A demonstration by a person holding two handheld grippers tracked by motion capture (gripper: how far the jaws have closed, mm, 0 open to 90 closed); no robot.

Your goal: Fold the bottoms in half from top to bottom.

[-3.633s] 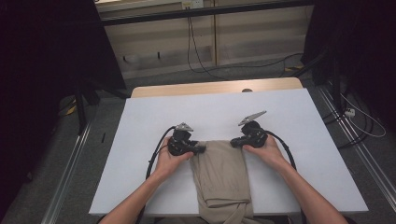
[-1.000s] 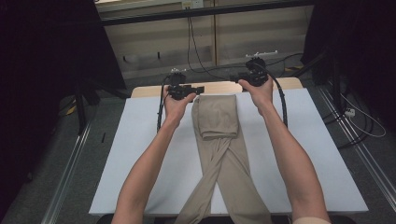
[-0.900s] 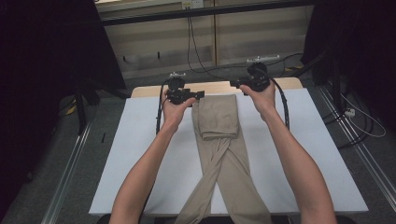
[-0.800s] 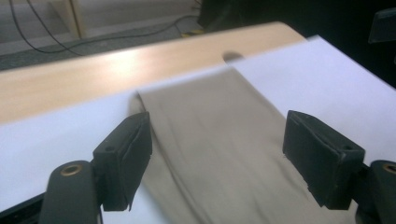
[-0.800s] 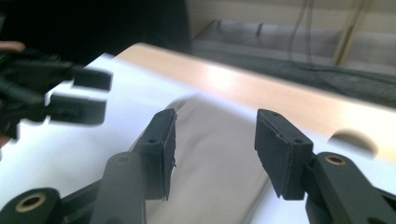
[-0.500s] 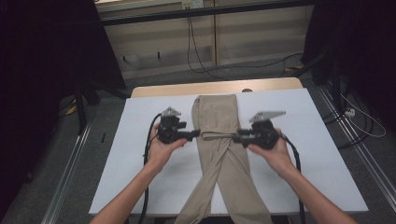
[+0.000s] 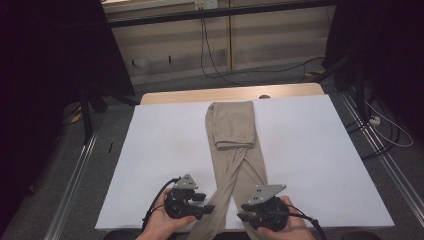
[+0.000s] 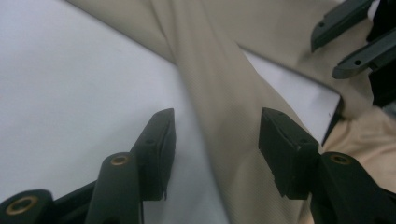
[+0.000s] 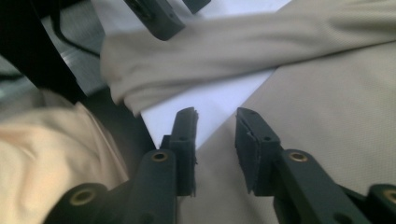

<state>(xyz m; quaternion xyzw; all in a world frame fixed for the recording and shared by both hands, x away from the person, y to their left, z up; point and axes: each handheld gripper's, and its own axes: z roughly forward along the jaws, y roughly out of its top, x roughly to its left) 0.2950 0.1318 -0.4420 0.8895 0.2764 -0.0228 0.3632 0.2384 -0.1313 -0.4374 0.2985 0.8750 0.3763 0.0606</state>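
High view: both grippers [image 7: 210, 207] [image 7: 241, 216] flank crossed trouser legs [image 7: 235, 177].

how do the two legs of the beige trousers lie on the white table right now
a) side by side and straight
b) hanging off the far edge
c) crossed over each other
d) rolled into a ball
c: in the high view the beige trousers lie with waist end folded at the far side and their two legs crossing in an X toward the near edge of the white table.
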